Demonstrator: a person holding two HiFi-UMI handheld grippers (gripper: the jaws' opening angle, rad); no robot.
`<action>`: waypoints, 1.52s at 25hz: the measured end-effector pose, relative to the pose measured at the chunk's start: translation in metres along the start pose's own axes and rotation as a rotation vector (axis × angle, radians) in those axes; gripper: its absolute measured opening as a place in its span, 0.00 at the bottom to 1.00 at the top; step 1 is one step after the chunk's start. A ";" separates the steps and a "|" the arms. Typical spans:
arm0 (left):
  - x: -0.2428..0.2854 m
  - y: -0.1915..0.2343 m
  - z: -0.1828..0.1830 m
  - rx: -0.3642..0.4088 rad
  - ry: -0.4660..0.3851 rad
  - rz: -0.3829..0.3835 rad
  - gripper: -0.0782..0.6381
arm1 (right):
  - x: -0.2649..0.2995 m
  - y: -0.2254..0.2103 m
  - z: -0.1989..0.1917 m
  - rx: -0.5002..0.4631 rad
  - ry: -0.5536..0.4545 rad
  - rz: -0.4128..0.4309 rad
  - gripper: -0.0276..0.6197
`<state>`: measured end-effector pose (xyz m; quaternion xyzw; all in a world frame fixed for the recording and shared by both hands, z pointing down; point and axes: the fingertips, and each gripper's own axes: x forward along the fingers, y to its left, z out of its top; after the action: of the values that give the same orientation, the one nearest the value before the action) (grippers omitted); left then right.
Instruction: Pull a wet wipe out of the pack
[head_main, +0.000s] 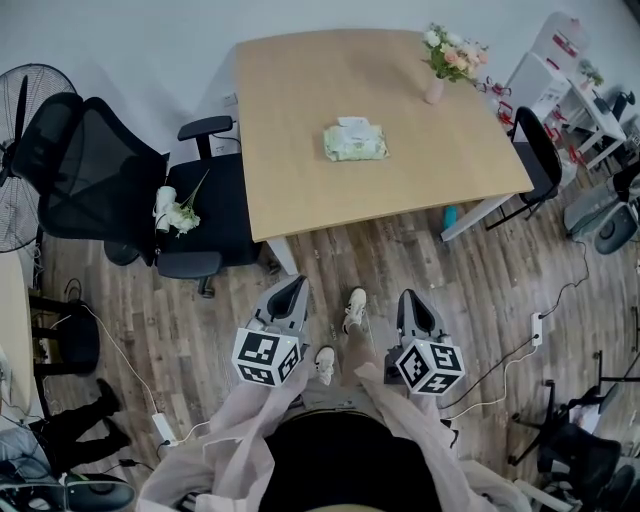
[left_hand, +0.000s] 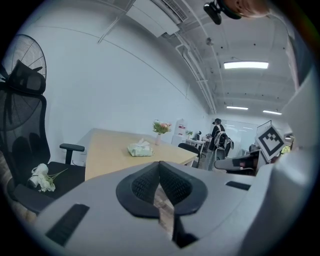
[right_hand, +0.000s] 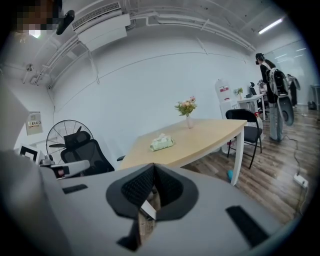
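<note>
The pale green wet wipe pack (head_main: 355, 141) lies flat near the middle of the light wooden table (head_main: 300, 170), with a white wipe poking up from its top. It also shows far off on the table in the left gripper view (left_hand: 140, 149) and the right gripper view (right_hand: 162, 143). Both grippers are held low over the wooden floor, well short of the table. My left gripper (head_main: 293, 285) is shut with nothing between its black pads (left_hand: 172, 186). My right gripper (head_main: 411, 298) is shut and empty too, with its pads (right_hand: 167, 187) meeting at the tip.
A pink vase of flowers (head_main: 446, 58) stands at the table's far right corner. A black office chair (head_main: 120, 190) with white flowers (head_main: 176, 212) on its seat stands left of the table, with a fan (head_main: 18, 150) behind it. A black chair (head_main: 542, 160) stands at the right, and cables and a power strip (head_main: 536, 328) lie on the floor.
</note>
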<state>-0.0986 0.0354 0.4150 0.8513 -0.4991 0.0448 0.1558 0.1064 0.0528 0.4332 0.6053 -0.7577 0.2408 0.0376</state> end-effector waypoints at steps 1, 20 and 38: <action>0.005 0.001 0.002 0.000 -0.001 0.001 0.12 | 0.004 -0.002 0.003 0.000 -0.001 0.002 0.06; 0.115 0.016 0.036 0.017 0.008 -0.009 0.12 | 0.101 -0.045 0.058 0.008 0.007 0.035 0.06; 0.223 0.034 0.070 0.017 0.016 0.031 0.12 | 0.199 -0.091 0.113 0.002 0.043 0.073 0.06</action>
<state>-0.0227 -0.1878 0.4079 0.8444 -0.5104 0.0583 0.1521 0.1654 -0.1859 0.4324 0.5722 -0.7780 0.2557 0.0444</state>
